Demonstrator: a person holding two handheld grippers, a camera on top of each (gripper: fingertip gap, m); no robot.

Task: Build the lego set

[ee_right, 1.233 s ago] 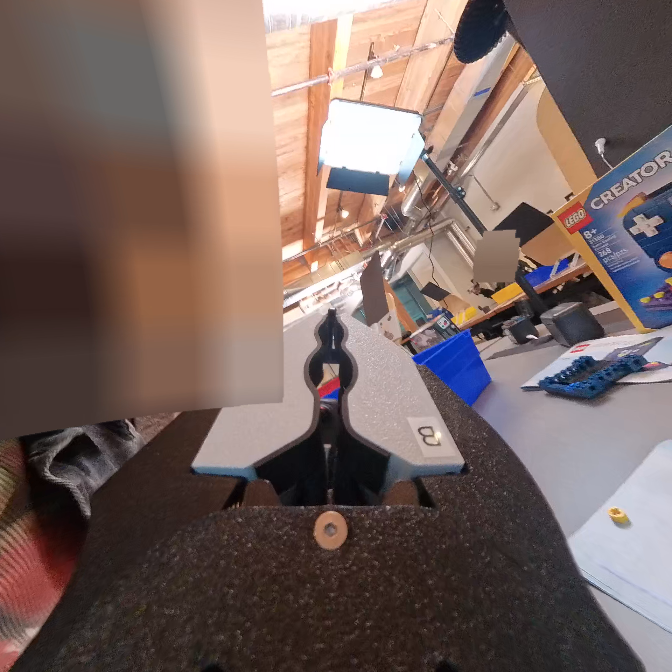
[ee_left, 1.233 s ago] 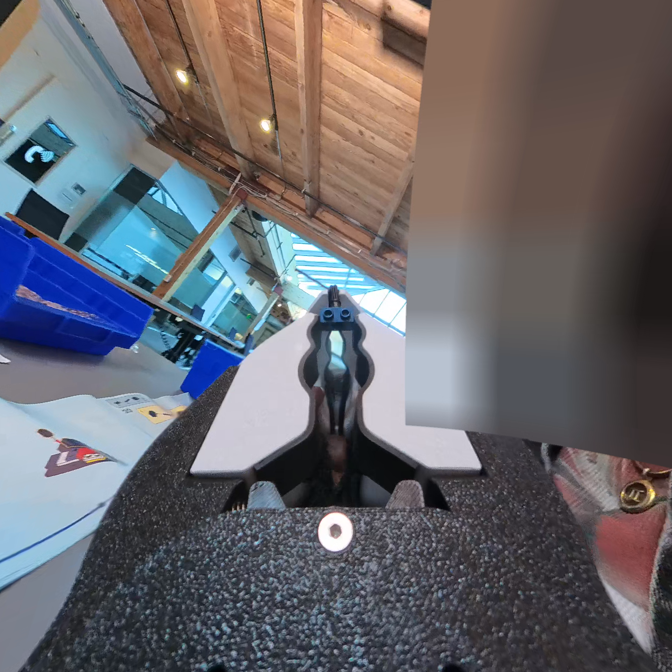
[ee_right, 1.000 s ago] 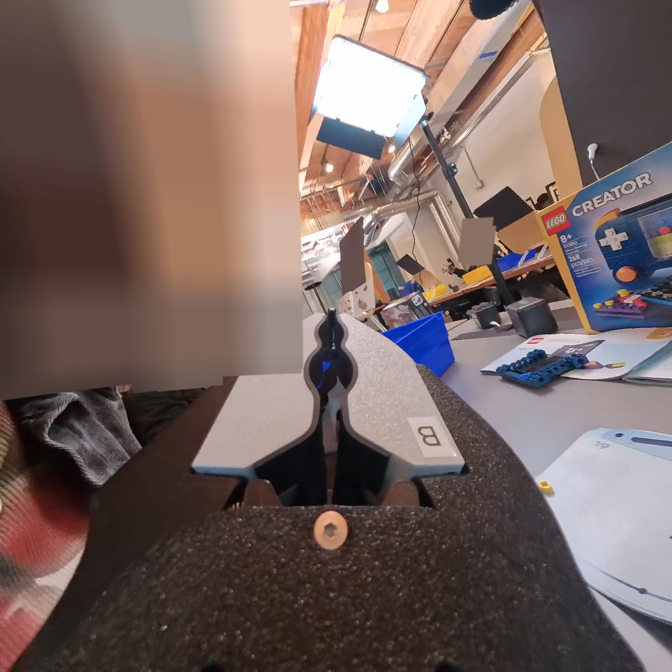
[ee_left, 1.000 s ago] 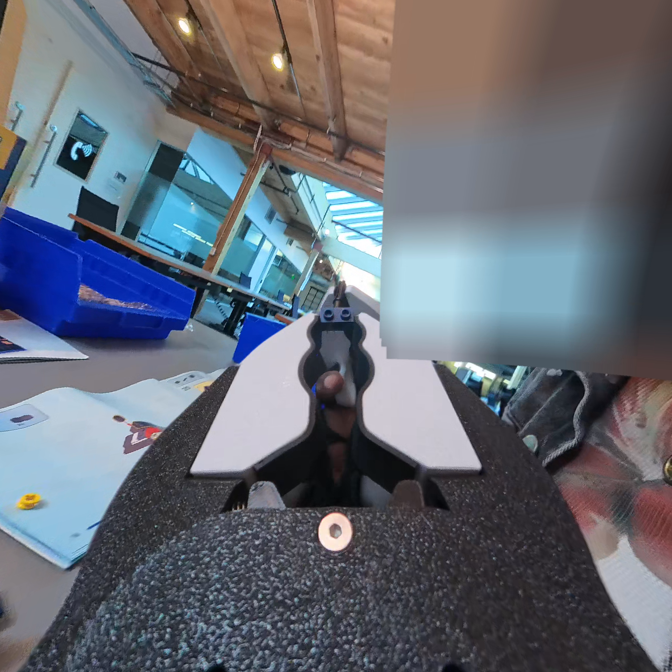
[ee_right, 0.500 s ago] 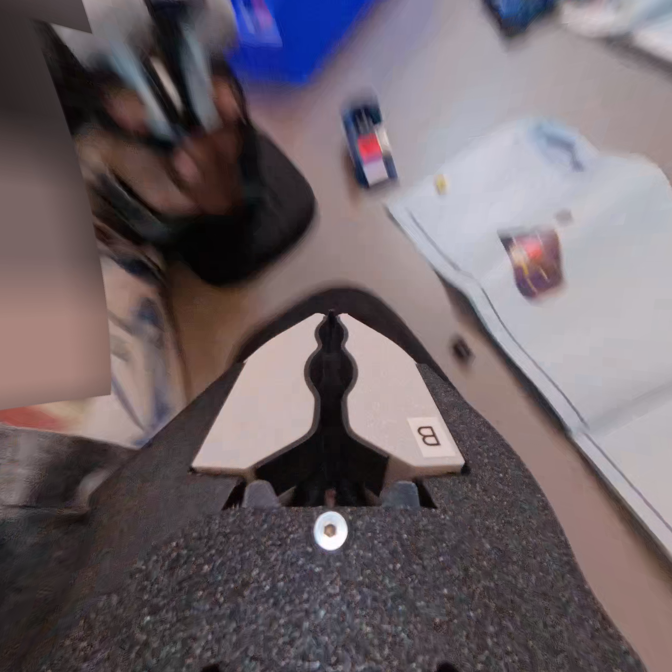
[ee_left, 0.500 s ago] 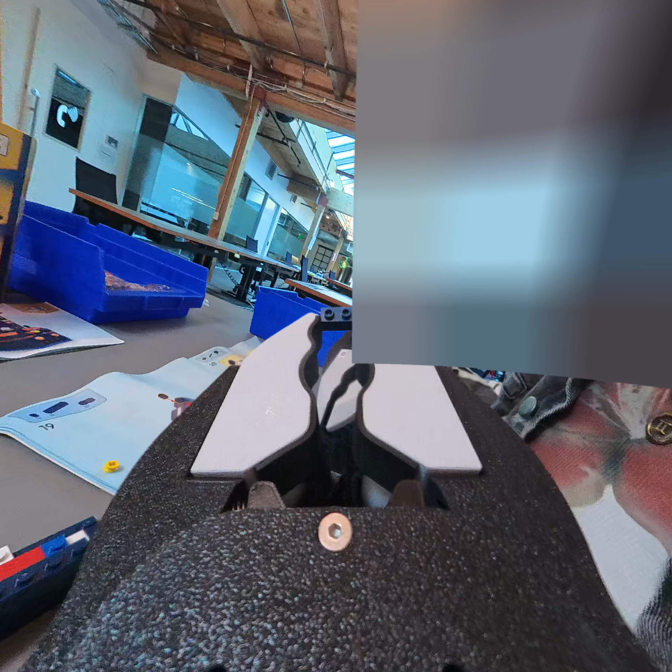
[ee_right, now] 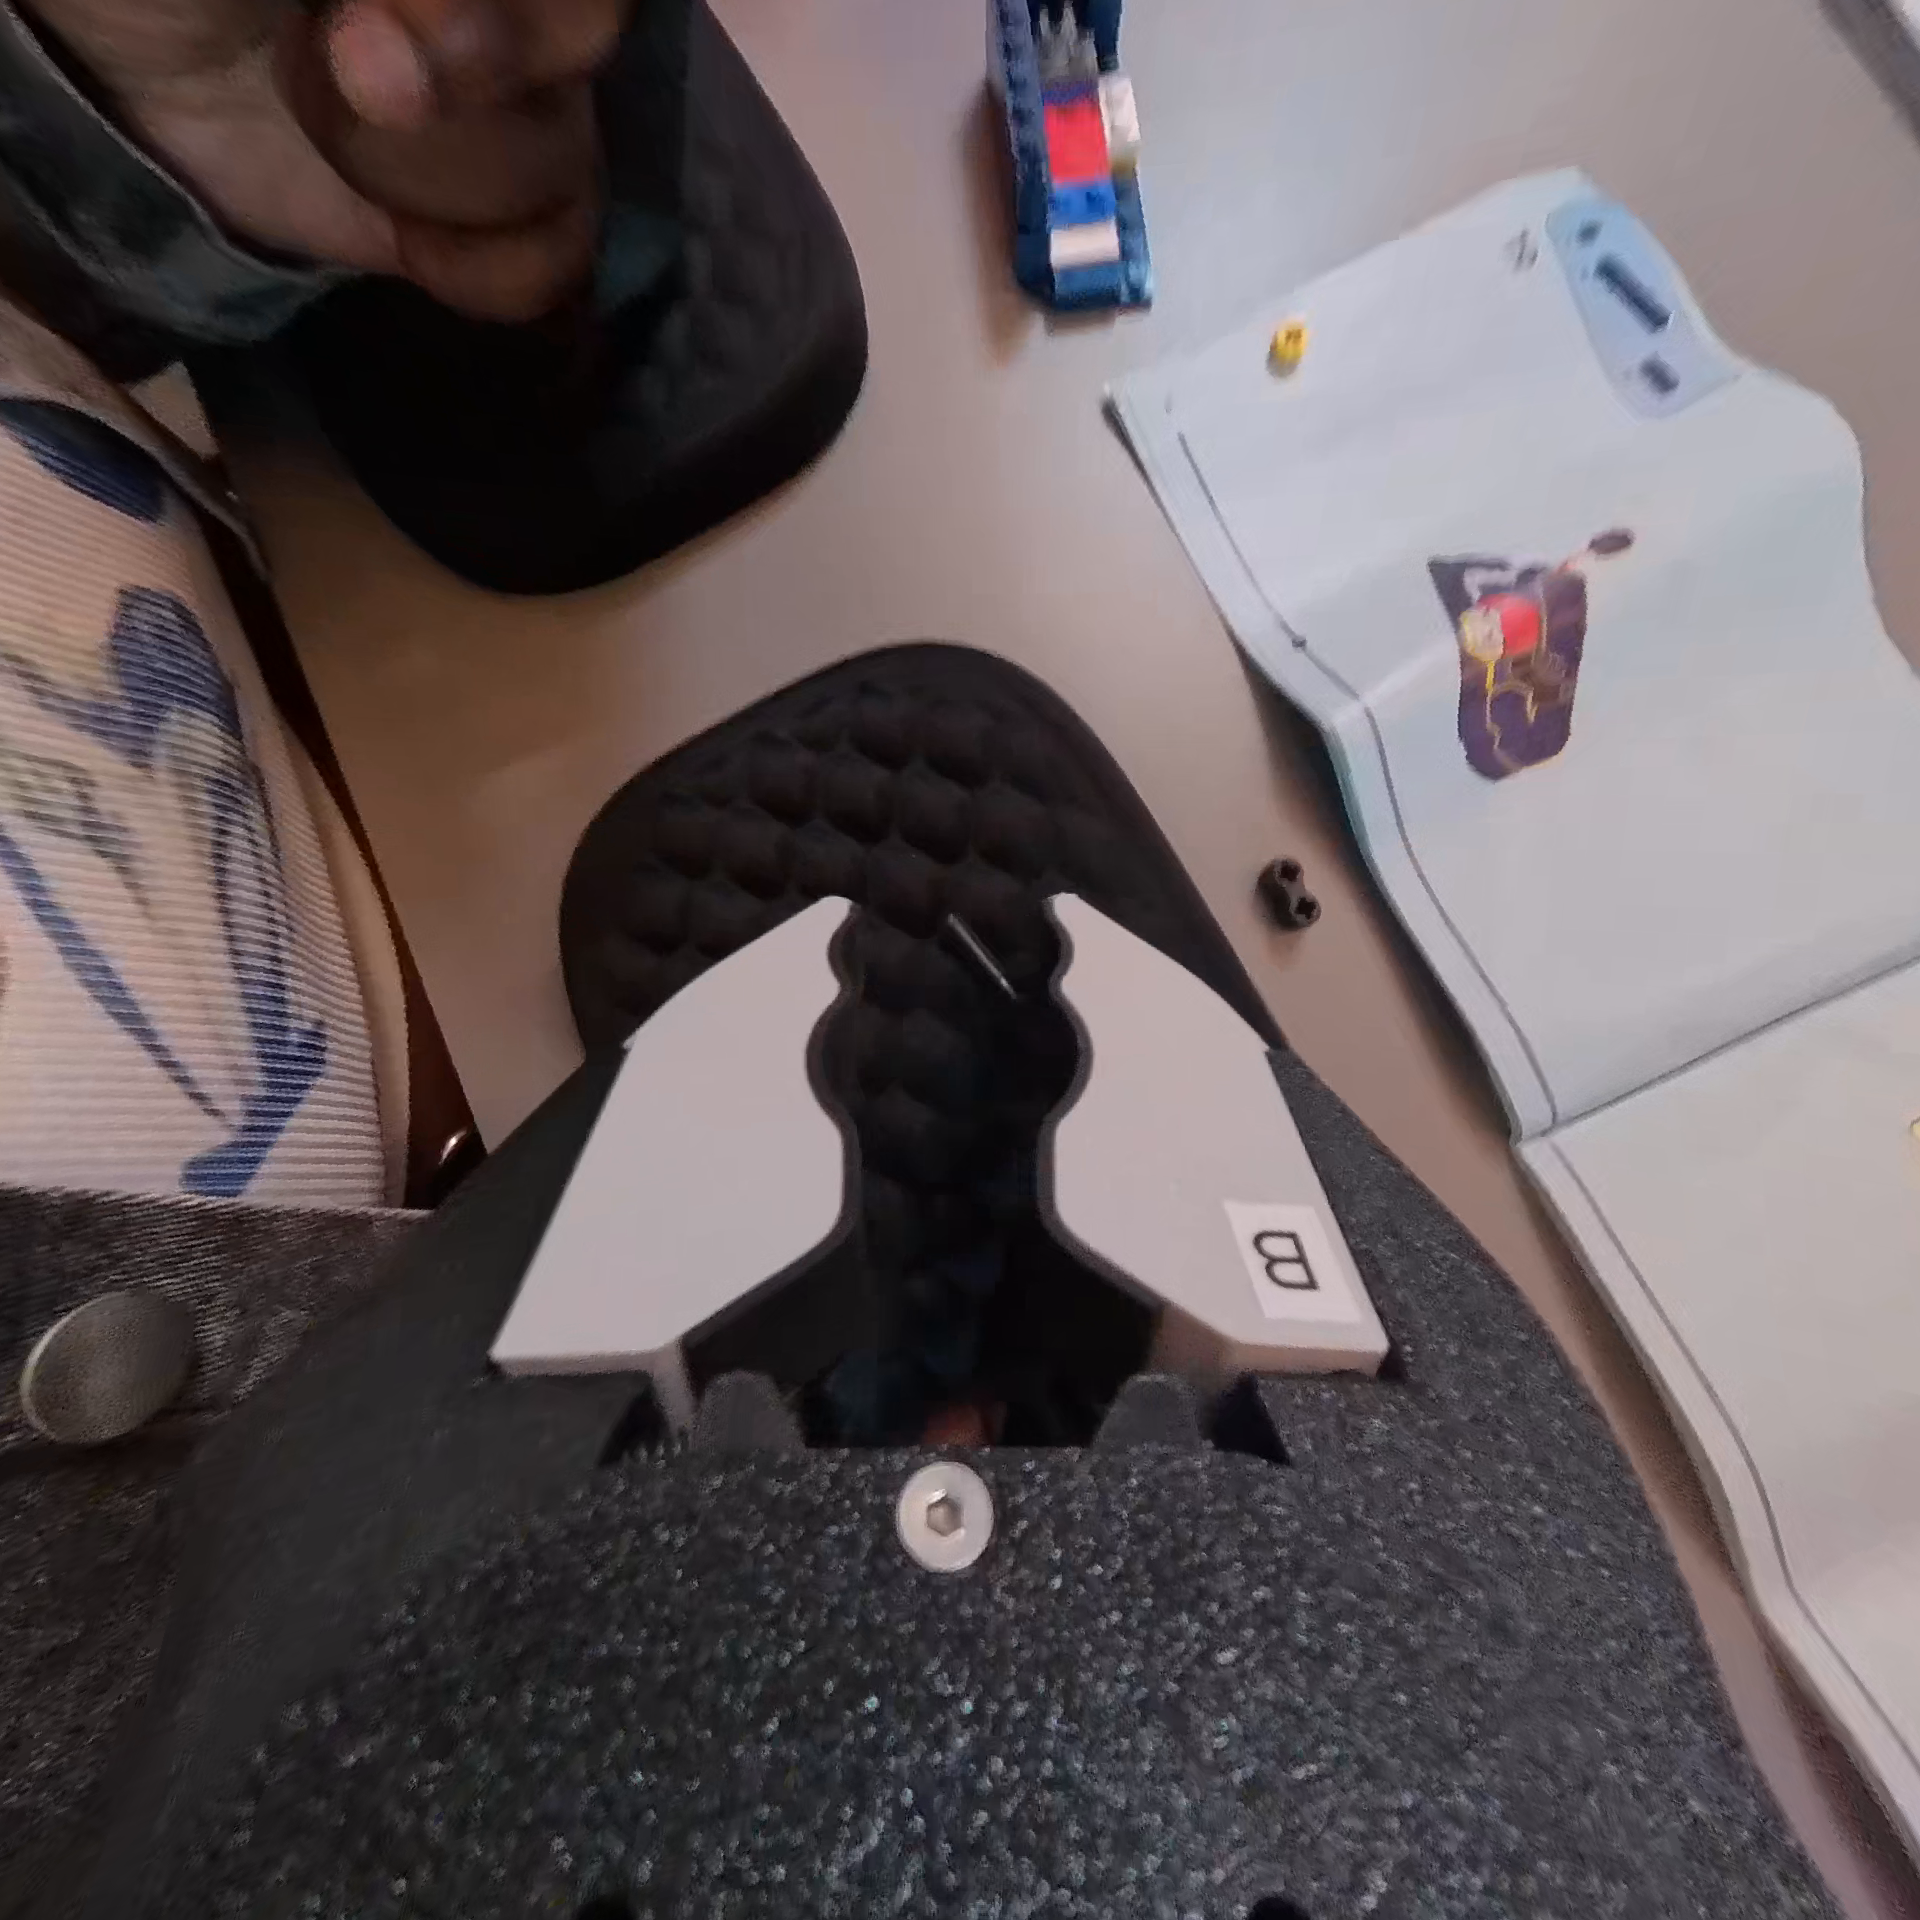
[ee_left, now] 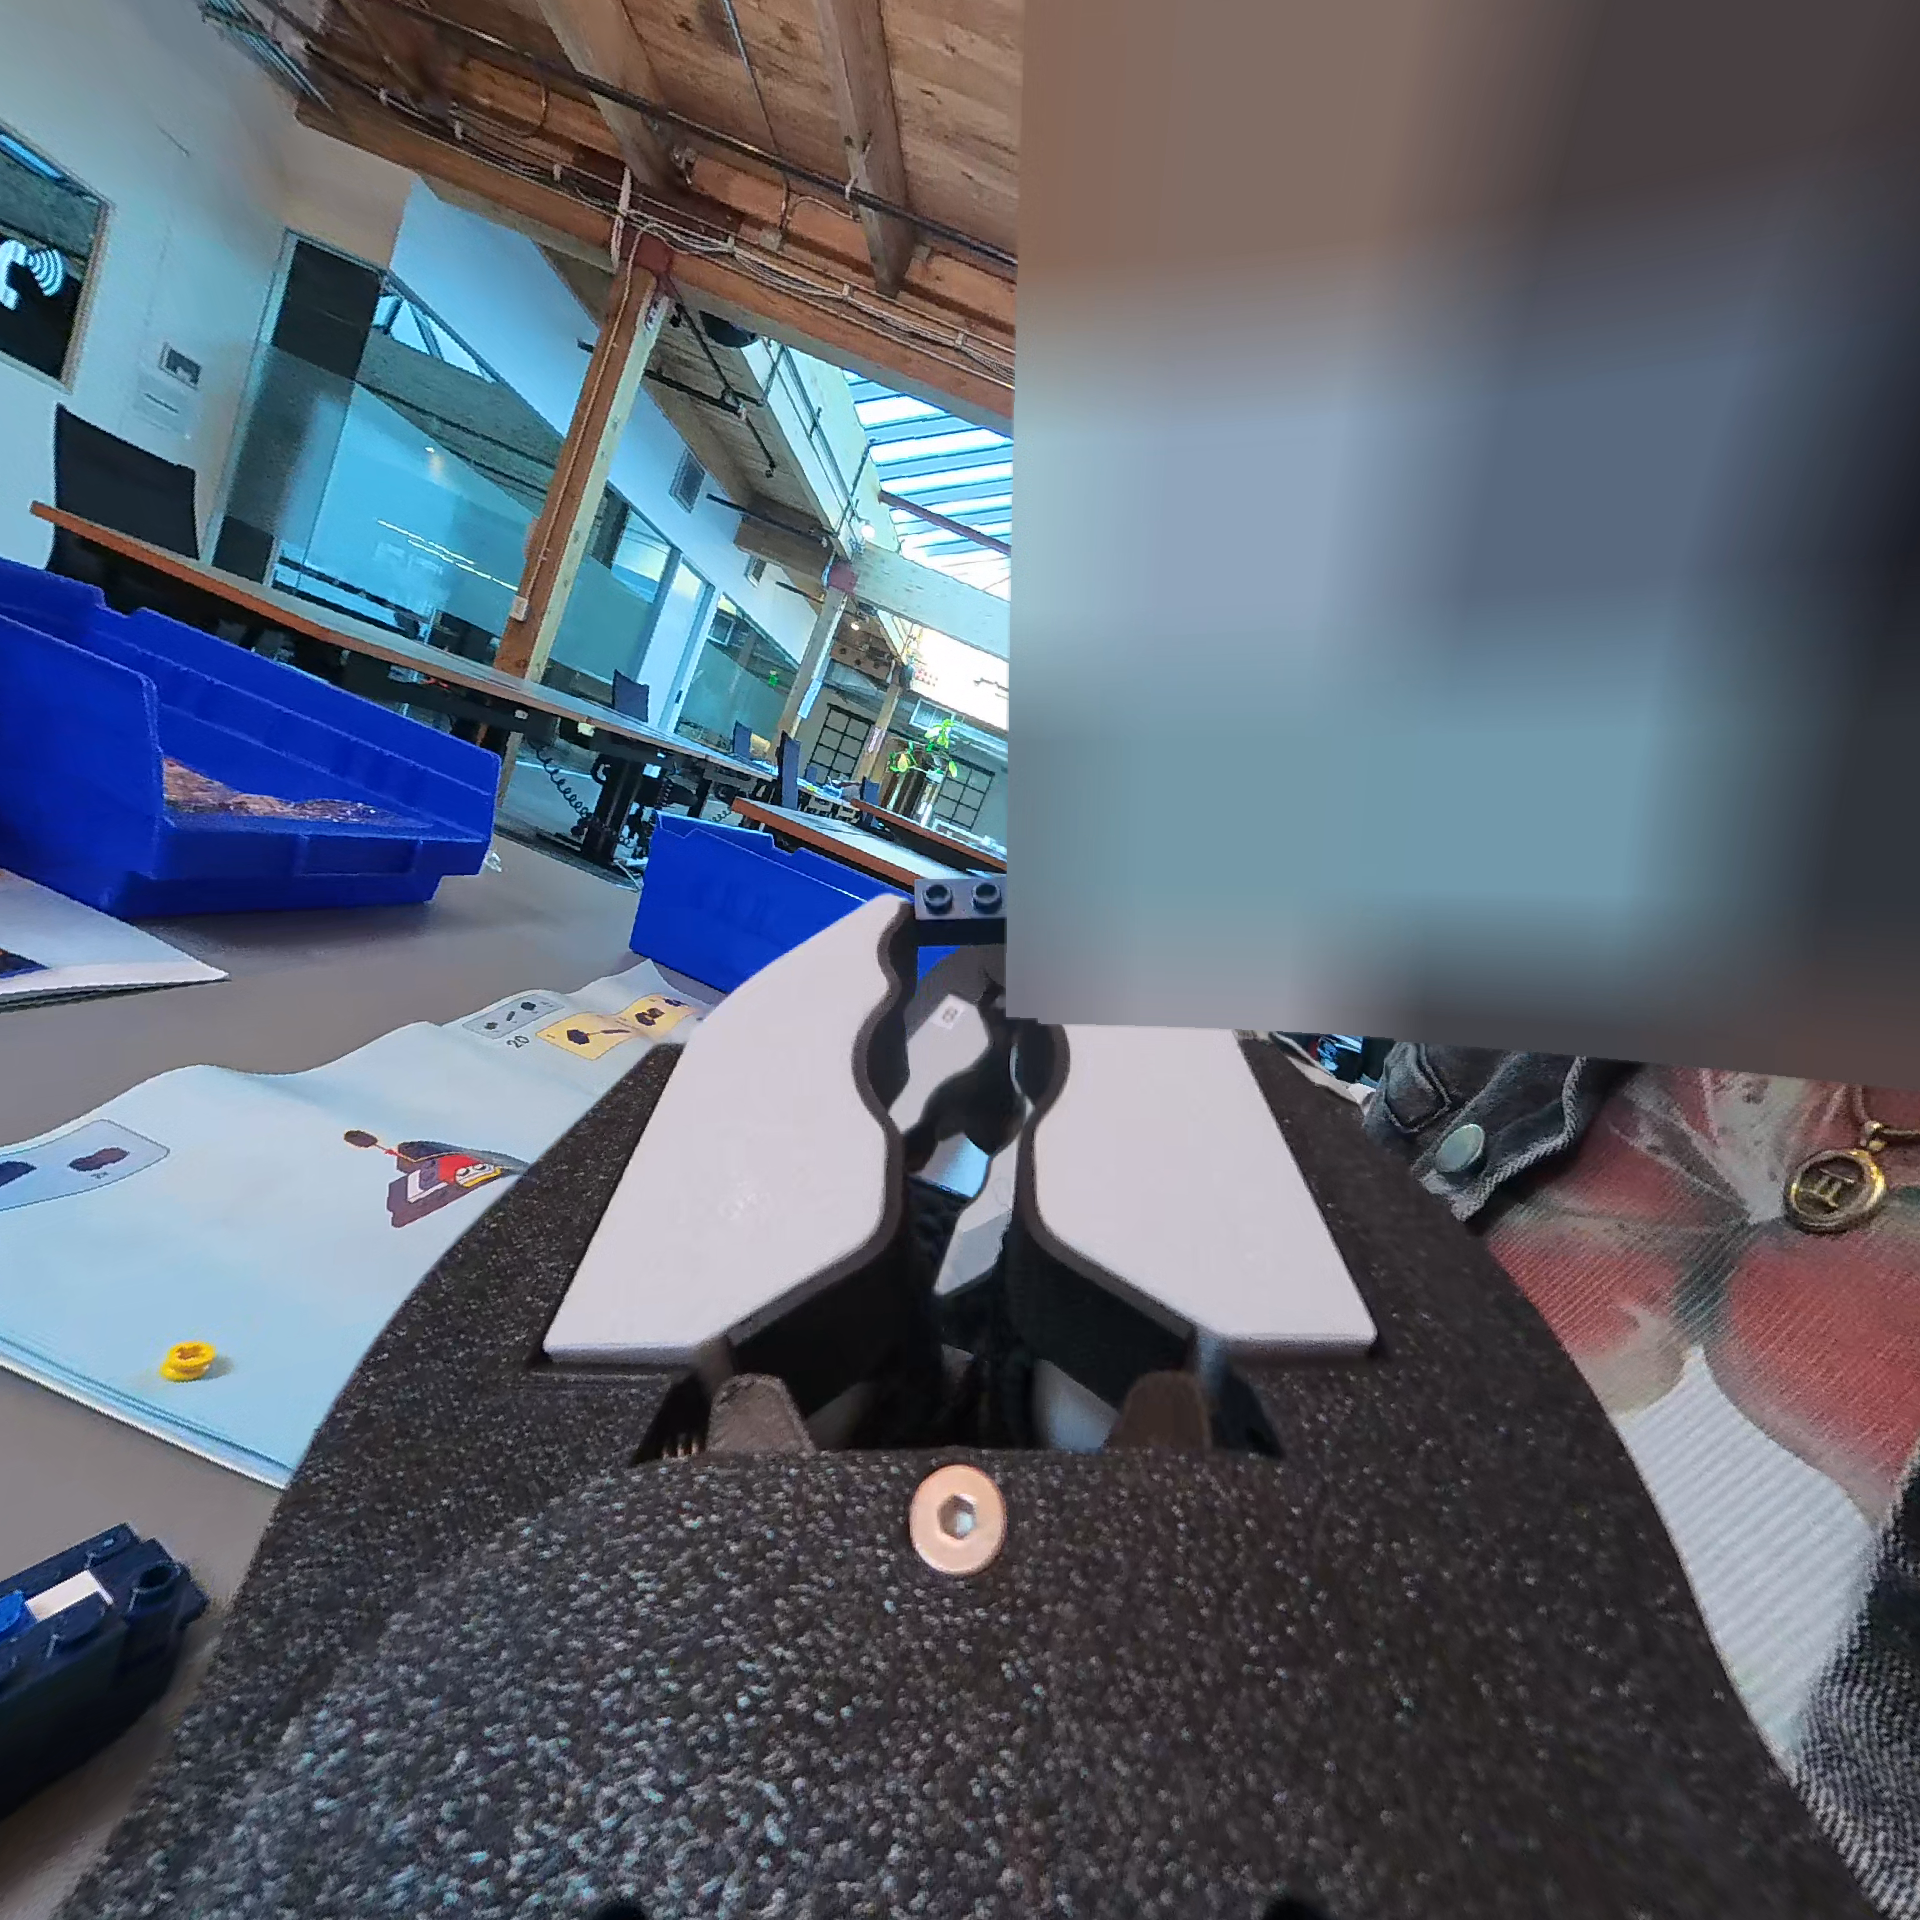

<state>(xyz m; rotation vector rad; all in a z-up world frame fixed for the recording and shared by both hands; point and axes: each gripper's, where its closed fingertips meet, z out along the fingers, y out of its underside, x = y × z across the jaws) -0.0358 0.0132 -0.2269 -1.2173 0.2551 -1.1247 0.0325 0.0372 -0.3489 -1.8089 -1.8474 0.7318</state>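
Observation:
My left gripper (ee_left: 961, 930) is held about level above the table and is shut on a small dark two-stud plate (ee_left: 958, 896) at its fingertips. A blur patch hides the right fingertip. My right gripper (ee_right: 951, 914) points down at the grey table (ee_right: 727, 675) with its jaws open and nothing between the pads. A black quilted pad (ee_right: 883, 800) lies right under its fingertips. A small black brick piece (ee_right: 1288, 894) lies on the table just to its right. The other gripper's black body (ee_right: 582, 416), with a hand on it, shows at the upper left.
An open pale blue instruction booklet (ee_right: 1558, 644) lies to the right, with a tiny yellow round piece (ee_right: 1286, 343) on it; both also show in the left wrist view: the booklet (ee_left: 260, 1195), the piece (ee_left: 187, 1359). A blue, red and white brick build (ee_right: 1081, 177) stands farther off. Two blue bins (ee_left: 239, 810) (ee_left: 748, 914) stand at the back. My right fingertips sit around 15 centimeters from my left ones.
My right gripper swung from pointing up and level to pointing down at the table, and its jaws opened. My left gripper tilted down from the ceiling to level, keeping the dark plate.

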